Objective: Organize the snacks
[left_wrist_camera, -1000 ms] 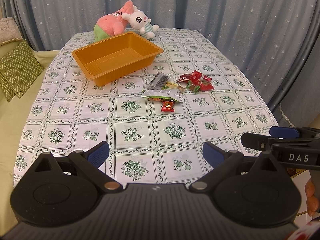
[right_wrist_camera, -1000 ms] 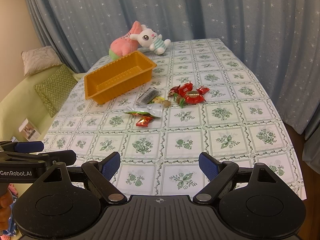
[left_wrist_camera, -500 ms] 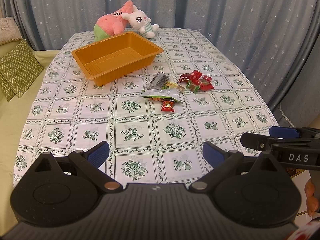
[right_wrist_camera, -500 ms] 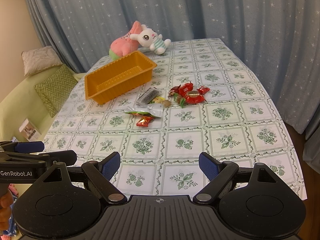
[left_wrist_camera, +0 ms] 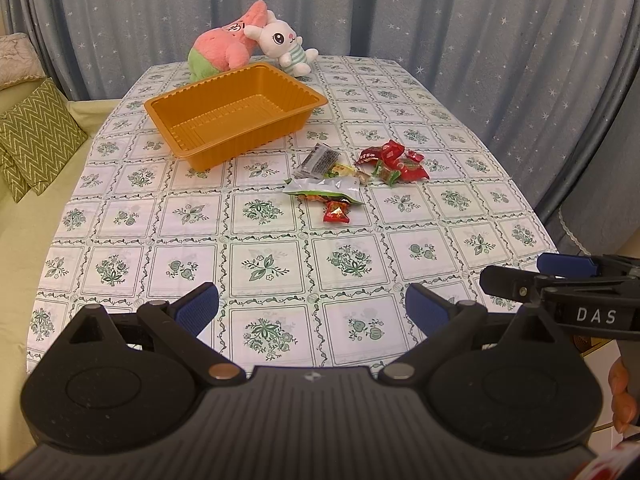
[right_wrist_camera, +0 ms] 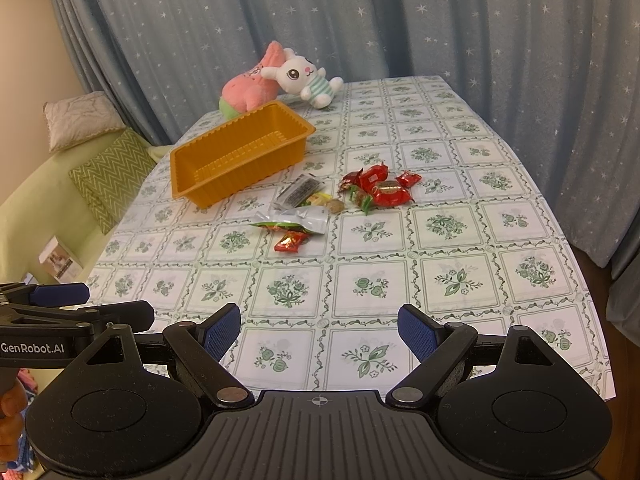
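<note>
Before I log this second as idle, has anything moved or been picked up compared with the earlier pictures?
Nothing visibly changed. Both tools, left and right, hang open and empty over the near table edge as before. The snack pile lies untouched beside the empty orange tray, and the plush toys sit at the far end.

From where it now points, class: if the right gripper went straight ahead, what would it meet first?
Probably the bare tablecloth ahead of the open right gripper; the small red candy lies farther on, slightly left. Depth is uncertain.
</note>
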Tool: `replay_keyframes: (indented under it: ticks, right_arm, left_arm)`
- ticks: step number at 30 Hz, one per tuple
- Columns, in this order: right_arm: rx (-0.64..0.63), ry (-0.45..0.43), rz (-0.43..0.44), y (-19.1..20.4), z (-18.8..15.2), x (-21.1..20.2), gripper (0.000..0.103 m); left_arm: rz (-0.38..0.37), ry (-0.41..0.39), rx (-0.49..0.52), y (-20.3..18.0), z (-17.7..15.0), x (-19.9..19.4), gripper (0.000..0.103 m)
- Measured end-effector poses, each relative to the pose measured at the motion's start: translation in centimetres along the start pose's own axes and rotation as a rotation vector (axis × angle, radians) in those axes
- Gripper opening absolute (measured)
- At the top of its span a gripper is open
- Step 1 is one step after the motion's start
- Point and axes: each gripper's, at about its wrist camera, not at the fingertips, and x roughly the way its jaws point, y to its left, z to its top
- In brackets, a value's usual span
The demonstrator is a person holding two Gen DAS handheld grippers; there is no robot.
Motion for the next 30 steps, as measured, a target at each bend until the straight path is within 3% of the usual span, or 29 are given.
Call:
replay_keyframes:
  ticks: [30]
  right_arm:
    - [0.025, 0.022, -0.004, -1.3, 0.0, 1.8, 0.085]
  left_arm:
    - [-0.023, -0.010, 0.020, 0.0, 0.3, 1.7, 0.099]
